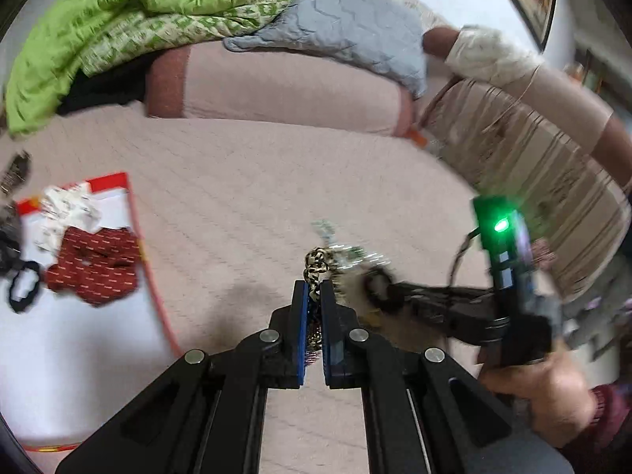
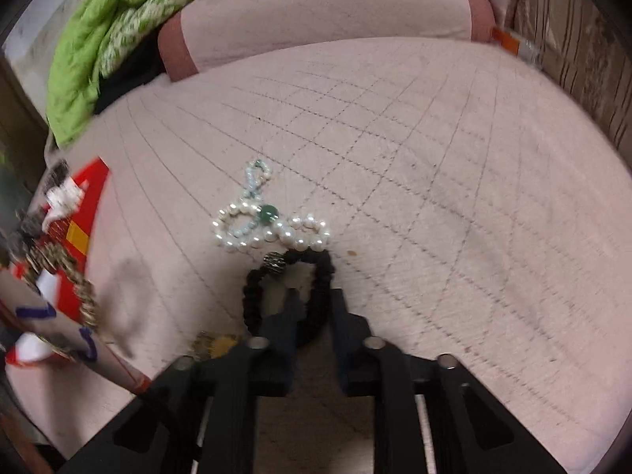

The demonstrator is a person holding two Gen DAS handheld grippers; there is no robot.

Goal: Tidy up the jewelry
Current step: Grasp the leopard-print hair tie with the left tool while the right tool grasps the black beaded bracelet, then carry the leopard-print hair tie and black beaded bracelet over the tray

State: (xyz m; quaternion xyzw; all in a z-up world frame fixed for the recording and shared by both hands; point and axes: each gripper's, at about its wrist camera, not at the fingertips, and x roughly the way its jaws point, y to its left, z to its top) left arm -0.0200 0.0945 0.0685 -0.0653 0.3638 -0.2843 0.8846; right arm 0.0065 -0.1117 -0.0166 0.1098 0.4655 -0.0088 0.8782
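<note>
A home bedroom – pink quilted bed (image 2: pixel 395 158); bolster pillow (image 1: pixel 284 83); crumpled green blanket (image 1: pixel 118 19) heaped behind.

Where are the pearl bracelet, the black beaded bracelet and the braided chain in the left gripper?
pearl bracelet (image 2: pixel 276 233): right wrist view, on its pearl strand.
black beaded bracelet (image 2: pixel 326 272): right wrist view, on its right bead arc.
braided chain (image 1: pixel 316 272): left wrist view, on the braid above the fingertips.

I see a matt quilted cloth bed cover (image 2: pixel 395 158), stitched in a grid. The pearl necklace (image 2: pixel 272 229) is glossy and smooth with a green glassy bead. The black bracelet (image 2: pixel 320 276) looks matt, with a ribbed metal bead. The braided chain (image 1: pixel 316 272) looks woven, metallic gold.
</note>
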